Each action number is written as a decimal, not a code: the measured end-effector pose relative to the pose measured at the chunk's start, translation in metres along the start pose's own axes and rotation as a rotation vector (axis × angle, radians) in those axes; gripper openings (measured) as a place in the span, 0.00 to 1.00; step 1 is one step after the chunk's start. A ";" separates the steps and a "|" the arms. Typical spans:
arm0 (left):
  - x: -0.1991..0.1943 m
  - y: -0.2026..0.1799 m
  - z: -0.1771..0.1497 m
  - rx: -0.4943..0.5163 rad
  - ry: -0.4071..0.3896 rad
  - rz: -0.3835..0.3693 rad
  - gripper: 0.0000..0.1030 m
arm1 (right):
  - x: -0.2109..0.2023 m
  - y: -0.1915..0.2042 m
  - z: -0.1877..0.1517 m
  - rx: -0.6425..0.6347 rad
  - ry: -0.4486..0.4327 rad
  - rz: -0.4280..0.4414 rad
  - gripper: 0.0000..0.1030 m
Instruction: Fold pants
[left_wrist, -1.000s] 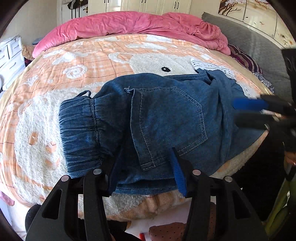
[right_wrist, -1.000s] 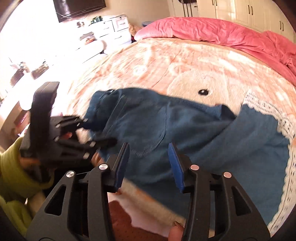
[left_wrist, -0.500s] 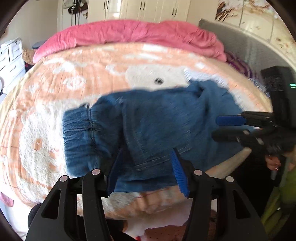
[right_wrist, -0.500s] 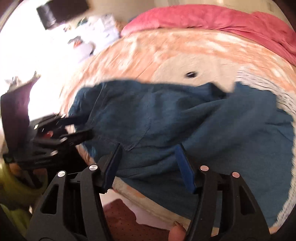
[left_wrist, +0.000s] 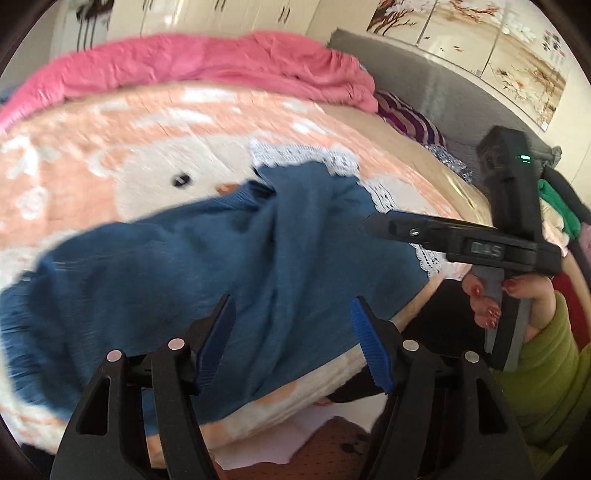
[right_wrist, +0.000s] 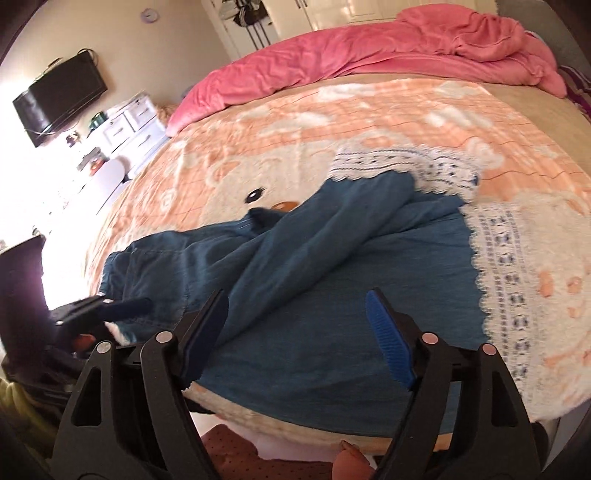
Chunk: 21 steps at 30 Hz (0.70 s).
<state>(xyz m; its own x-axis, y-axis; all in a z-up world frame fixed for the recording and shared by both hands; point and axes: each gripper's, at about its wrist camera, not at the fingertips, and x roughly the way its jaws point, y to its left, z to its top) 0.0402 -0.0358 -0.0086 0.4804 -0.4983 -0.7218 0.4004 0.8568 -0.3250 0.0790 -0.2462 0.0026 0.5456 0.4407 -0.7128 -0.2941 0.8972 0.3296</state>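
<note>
The blue denim pants (right_wrist: 332, 280) are laid across the near part of the bed, on a peach and white plush blanket (right_wrist: 332, 122) printed with a cartoon bear face. Taking the bear's black eye (right_wrist: 255, 195) as the landmark, the pants are spread just below it and out to its right. One leg is folded diagonally over the other, and its lace-trimmed hem (right_wrist: 406, 164) is found to the right of the eye. The second lace hem (right_wrist: 506, 280) is seen lower and further right of the eye. The waist end is bunched to the lower left of the eye, near the bed's edge.

The left claw (left_wrist: 291, 339) is held above the cloth near the front edge of the bed, well below the eye. Its jaws are parted widely and have just been opening; nothing is gripped between the blue pads (left_wrist: 367, 350), with the fabric lying beneath them.

The right claw (right_wrist: 295, 336) is likewise poised over the pants, below and slightly right of the eye. Its jaws have just been opening and are spread wide, with no cloth pinched.

A pink quilt (right_wrist: 369, 59) is heaped along the far side of the bed, far above the eye. In the left wrist view, a hand (left_wrist: 517, 302) in a green sleeve (left_wrist: 546, 373) is seen grasping the right claw's handle.
</note>
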 end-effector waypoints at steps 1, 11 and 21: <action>0.011 0.003 0.003 -0.025 0.025 -0.033 0.60 | 0.000 -0.001 0.001 0.001 -0.003 -0.005 0.70; 0.065 0.007 0.027 -0.077 0.093 -0.047 0.37 | 0.013 0.000 0.019 -0.045 0.006 -0.051 0.72; 0.092 -0.001 0.021 -0.137 0.054 -0.247 0.13 | 0.069 0.011 0.074 -0.170 0.066 -0.205 0.72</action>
<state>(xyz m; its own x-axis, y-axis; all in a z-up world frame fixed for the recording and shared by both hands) 0.1005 -0.0854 -0.0618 0.3381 -0.6893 -0.6407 0.3889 0.7223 -0.5718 0.1716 -0.2039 0.0030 0.5569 0.2427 -0.7943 -0.3133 0.9471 0.0697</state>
